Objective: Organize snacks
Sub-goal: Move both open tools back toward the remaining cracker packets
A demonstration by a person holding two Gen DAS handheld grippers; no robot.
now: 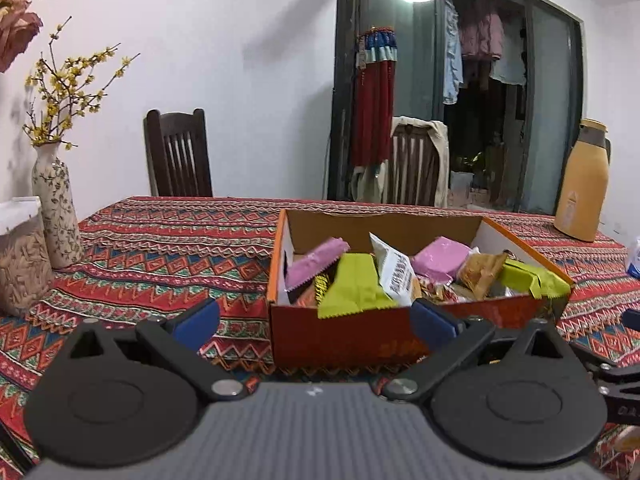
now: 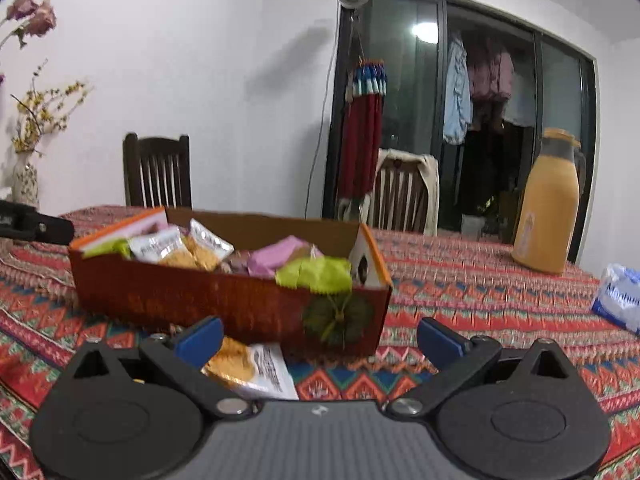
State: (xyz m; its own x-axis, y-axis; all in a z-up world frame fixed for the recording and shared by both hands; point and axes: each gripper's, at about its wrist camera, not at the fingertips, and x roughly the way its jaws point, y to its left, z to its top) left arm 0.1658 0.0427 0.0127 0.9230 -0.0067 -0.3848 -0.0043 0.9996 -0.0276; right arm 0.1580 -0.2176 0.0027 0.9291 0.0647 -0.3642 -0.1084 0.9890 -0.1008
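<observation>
Snacks fill the box; one packet lies on the cloth near my right claw, spread to scoop it. Left claw waits apart, empty.

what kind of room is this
Most likely a home dining room. A table under a patterned cloth has wooden chairs behind it, a vase of flowers stands on it, and laundry hangs on a balcony beyond the glass doors.
</observation>
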